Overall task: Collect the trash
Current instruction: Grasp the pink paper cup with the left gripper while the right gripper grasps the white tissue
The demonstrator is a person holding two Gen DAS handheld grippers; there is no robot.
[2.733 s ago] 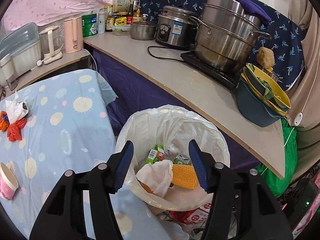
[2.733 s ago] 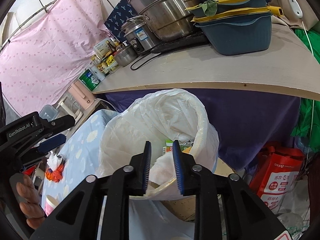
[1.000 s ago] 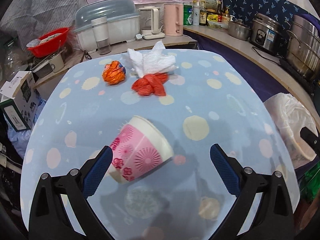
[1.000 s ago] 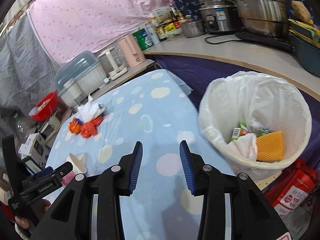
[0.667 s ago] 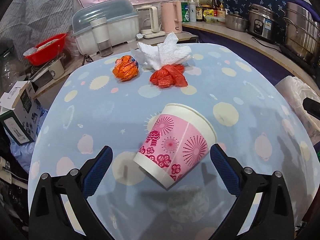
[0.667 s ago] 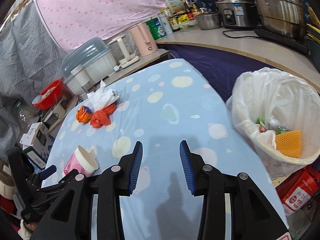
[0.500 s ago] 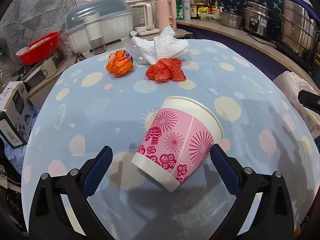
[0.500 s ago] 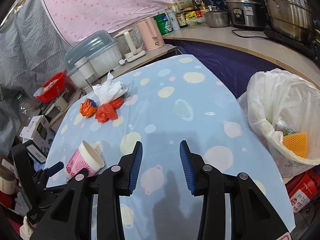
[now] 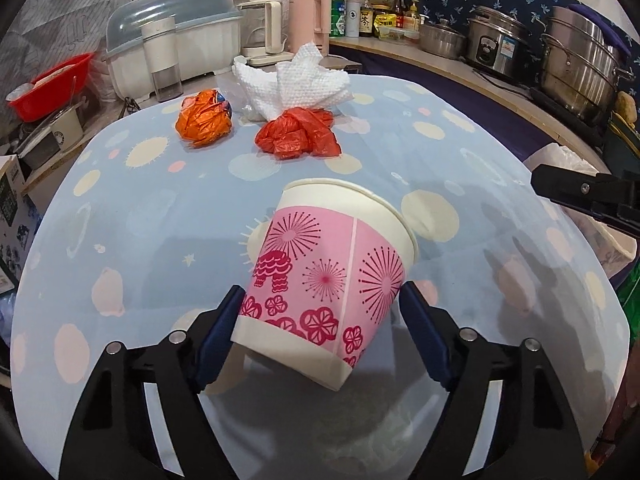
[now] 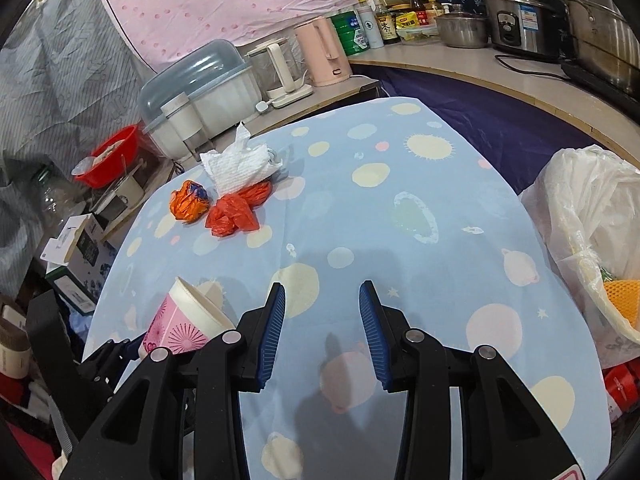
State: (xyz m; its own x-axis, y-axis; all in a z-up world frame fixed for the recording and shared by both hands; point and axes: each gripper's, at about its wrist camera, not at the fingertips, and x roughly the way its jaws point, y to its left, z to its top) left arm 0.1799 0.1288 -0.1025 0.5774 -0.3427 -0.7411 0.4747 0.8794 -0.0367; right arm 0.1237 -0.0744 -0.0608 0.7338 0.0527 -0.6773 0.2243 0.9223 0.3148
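Note:
A pink and white paper cup (image 9: 328,280) stands tilted on the blue spotted tablecloth (image 9: 152,216), between the fingers of my left gripper (image 9: 320,320), which press its base on both sides. The cup also shows in the right wrist view (image 10: 184,324). Beyond it lie a red plastic wad (image 9: 298,138), an orange crumpled wrapper (image 9: 204,122) and a white paper towel (image 9: 292,82). My right gripper (image 10: 322,332) is open and empty above the table. The white-lined trash bin (image 10: 592,240) stands at the table's right edge.
A dish rack with a grey lid (image 9: 176,52), kettles and bottles stand behind the table. Pots and a rice cooker (image 9: 496,50) sit on the counter at the right. Boxes and a red bowl (image 10: 108,156) are on the left.
My left gripper has moved from the bin to the table and its fingers have narrowed from wide open onto the paper cup. The right gripper swung away from the bin over the table.

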